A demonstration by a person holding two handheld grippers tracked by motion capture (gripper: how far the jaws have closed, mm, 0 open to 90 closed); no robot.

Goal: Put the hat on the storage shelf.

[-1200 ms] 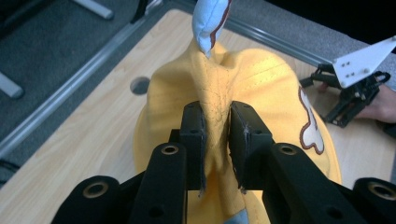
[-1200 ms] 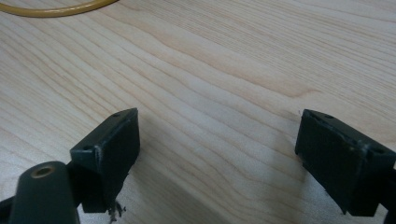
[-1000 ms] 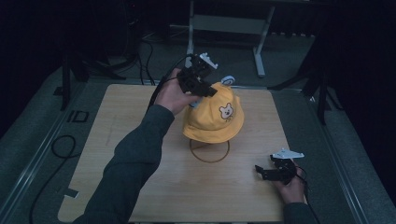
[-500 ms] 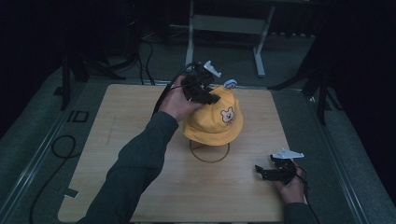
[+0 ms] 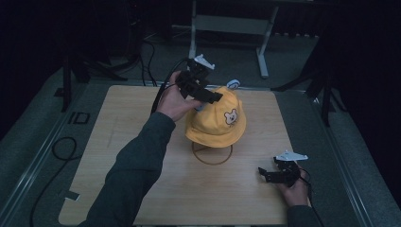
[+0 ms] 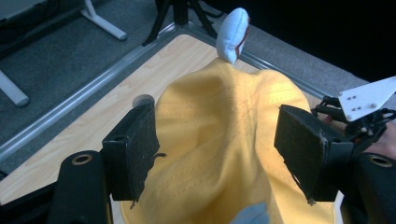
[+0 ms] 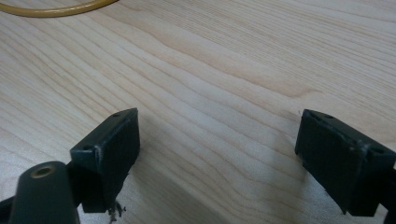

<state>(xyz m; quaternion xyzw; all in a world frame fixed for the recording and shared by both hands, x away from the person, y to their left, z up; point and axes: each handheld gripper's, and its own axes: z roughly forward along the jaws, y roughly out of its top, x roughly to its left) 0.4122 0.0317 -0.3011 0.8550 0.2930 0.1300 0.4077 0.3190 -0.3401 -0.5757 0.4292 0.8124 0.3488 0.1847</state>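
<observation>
Dim room; grey floor; pale stand behind, possibly desk frame.

— how's the light from the high view?
— dim. the wooden table is evenly lit from above, but everything past it falls into near black. slightly soft, grainy.
— and the gripper views?
— much brighter. in the left gripper view the yellow hat is sharp in the middle, with soft folds of shade. in the right gripper view the wood grain is crisp, and a broad soft shadow lies under the near jaws. no glare anywhere.
</observation>
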